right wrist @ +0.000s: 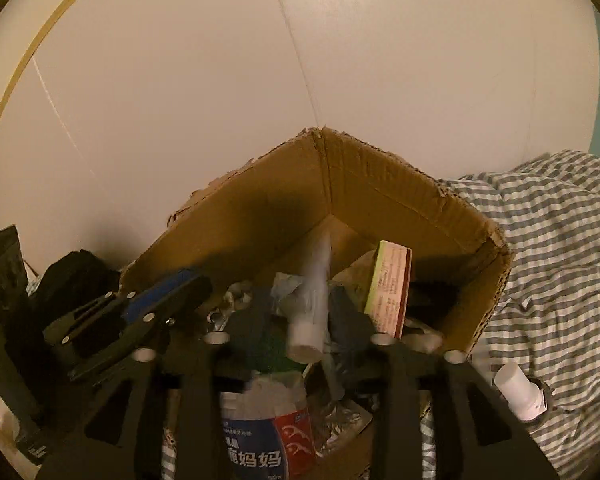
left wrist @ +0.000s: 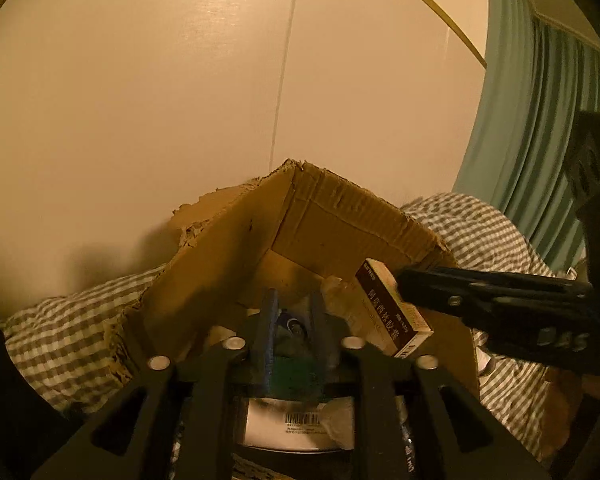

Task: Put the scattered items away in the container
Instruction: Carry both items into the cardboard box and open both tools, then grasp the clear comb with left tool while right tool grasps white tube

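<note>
Cardboard, torn along its rim, makes the container: an open box [right wrist: 380, 196] set on a bed with a grey-checked cover [right wrist: 552, 240], pushed near the wall. The right claw [right wrist: 306, 312] hangs over the box with a white tube [right wrist: 314, 304] between its fingers, apparently pinched so it can be dropped among the wrappers and a standing medicine carton [right wrist: 390, 288] already inside. The left claw [left wrist: 294, 320] hovers over the same opening; whether it grips the dark-and-green thing between its fingers I cannot tell. One white cylinder [right wrist: 518, 394] lies outside on the cover.
</note>
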The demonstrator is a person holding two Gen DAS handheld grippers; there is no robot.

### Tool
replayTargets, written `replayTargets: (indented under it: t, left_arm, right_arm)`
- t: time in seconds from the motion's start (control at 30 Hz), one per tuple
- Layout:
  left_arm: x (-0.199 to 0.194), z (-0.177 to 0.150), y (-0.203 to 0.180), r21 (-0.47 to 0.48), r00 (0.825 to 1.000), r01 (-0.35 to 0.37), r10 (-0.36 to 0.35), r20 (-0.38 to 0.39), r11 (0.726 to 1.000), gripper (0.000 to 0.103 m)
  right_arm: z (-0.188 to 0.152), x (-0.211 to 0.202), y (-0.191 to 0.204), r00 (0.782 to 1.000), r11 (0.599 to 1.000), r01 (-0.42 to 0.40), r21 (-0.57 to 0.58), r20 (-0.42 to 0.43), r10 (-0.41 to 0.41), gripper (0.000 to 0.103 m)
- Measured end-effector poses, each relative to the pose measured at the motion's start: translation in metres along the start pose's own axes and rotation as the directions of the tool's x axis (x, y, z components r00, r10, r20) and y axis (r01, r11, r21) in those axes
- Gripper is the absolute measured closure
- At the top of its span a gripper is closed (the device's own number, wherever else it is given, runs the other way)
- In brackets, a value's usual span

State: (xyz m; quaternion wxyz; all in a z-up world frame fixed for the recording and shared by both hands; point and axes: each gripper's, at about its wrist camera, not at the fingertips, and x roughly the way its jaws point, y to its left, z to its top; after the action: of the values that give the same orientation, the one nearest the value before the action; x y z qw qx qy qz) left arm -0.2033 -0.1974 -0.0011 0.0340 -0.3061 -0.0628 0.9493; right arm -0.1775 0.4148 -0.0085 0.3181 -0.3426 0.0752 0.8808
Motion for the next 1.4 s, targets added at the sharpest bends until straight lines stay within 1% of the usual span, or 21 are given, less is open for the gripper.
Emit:
replayTargets:
  t: [0.03,0.07,0.13,0.23,0.33,0.4,0.47,0.53,0.63,0.7,0.8,0.87,0.93,1.0,1.13,1.2,1.23,1.3,1.33,1.37,1.4]
  left_arm:
    - [-0.002,0.000,0.000,-0.001,1.000,-0.011,0.011,0.007,1.000,0.051]
    - [-0.006,0.000,-0.001,-0.004,1.000,-0.024,0.024,0.020,1.000,0.036]
    - [-0.017,0.001,-0.006,-0.006,0.998,-0.037,0.037,0.048,0.999,0.032]
    - [-0.040,-0.003,-0.020,0.018,0.997,-0.020,0.018,0.075,1.000,0.030]
    - [-0.063,-0.013,-0.049,0.053,0.995,0.015,-0.020,0.100,0.998,0.030]
    - [-0.076,-0.022,-0.077,0.087,0.993,0.058,-0.067,0.102,0.994,0.029]
    - [-0.084,-0.035,-0.111,0.116,0.985,0.150,-0.159,0.073,0.982,0.019]
    - [-0.082,-0.049,-0.141,0.125,0.974,0.219,-0.225,0.029,0.968,0.017]
    - [-0.065,-0.075,-0.173,0.135,0.965,0.263,-0.259,-0.043,0.955,0.017]
    - [-0.044,-0.093,-0.191,0.150,0.962,0.264,-0.249,-0.112,0.953,0.017]
    - [-0.012,-0.116,-0.205,0.186,0.971,0.213,-0.186,-0.153,0.959,0.017]
    - [0.016,-0.128,-0.212,0.204,0.973,0.180,-0.144,-0.181,0.962,0.017]
    - [0.038,-0.134,-0.216,0.205,0.970,0.174,-0.131,-0.206,0.963,0.017]
    - [0.061,-0.146,-0.225,0.208,0.963,0.173,-0.122,-0.239,0.963,0.017]
    - [0.092,-0.158,-0.234,0.228,0.962,0.166,-0.106,-0.252,0.959,0.017]
    - [0.106,-0.162,-0.236,0.238,0.963,0.153,-0.091,-0.253,0.959,0.017]
    - [0.115,-0.163,-0.235,0.237,0.963,0.143,-0.080,-0.258,0.961,0.017]
    - [0.129,-0.166,-0.231,0.221,0.959,0.136,-0.071,-0.276,0.966,0.020]
    - [0.136,-0.167,-0.229,0.209,0.956,0.126,-0.063,-0.285,0.970,0.025]
    - [0.142,-0.168,-0.227,0.198,0.952,0.122,-0.059,-0.300,0.973,0.032]
    - [0.145,-0.170,-0.224,0.189,0.950,0.122,-0.059,-0.307,0.974,0.035]
  right_arm:
    - [0.001,-0.004,-0.005,1.000,1.000,0.005,0.008,0.009,-0.005,0.051]
    - [0.001,-0.011,-0.008,1.000,1.000,0.007,0.018,0.020,-0.007,0.050]
    - [0.000,-0.031,-0.012,0.999,1.000,0.020,0.022,0.034,-0.021,0.050]
    - [-0.010,-0.068,-0.024,0.996,0.997,0.079,0.003,0.048,-0.079,0.050]
    - [-0.028,-0.111,-0.043,0.984,0.985,0.169,-0.020,0.053,-0.168,0.050]
    - [-0.044,-0.139,-0.057,0.973,0.974,0.226,-0.031,0.051,-0.224,0.050]
    - [-0.058,-0.159,-0.075,0.960,0.960,0.278,-0.026,0.042,-0.277,0.050]
    - [-0.078,-0.177,-0.097,0.949,0.949,0.314,-0.005,0.016,-0.314,0.050]
    - [-0.101,-0.188,-0.128,0.940,0.939,0.342,0.035,-0.021,-0.342,0.050]
    - [-0.113,-0.187,-0.148,0.934,0.932,0.358,0.053,-0.032,-0.357,0.050]
    - [-0.123,-0.179,-0.175,0.933,0.928,0.361,0.093,-0.049,-0.358,0.050]
    - [-0.128,-0.164,-0.196,0.941,0.933,0.336,0.132,-0.099,-0.325,0.050]
    - [-0.127,-0.154,-0.212,0.951,0.942,0.300,0.150,-0.128,-0.283,0.050]
    - [-0.123,-0.138,-0.224,0.948,0.946,0.295,0.133,-0.162,-0.273,0.050]
    - [-0.122,-0.099,-0.248,0.942,0.951,0.282,0.123,-0.223,-0.251,0.050]
    - [-0.125,-0.083,-0.259,0.943,0.952,0.262,0.158,-0.252,-0.217,0.050]
    - [-0.127,-0.071,-0.268,0.944,0.949,0.244,0.199,-0.272,-0.186,0.050]
    - [-0.128,-0.054,-0.278,0.946,0.942,0.211,0.262,-0.297,-0.129,0.050]
    - [-0.127,-0.046,-0.279,0.946,0.938,0.201,0.281,-0.303,-0.112,0.050]
    - [-0.126,-0.042,-0.279,0.946,0.939,0.198,0.282,-0.304,-0.108,0.050]
    - [-0.123,-0.037,-0.276,0.947,0.944,0.196,0.266,-0.301,-0.111,0.050]
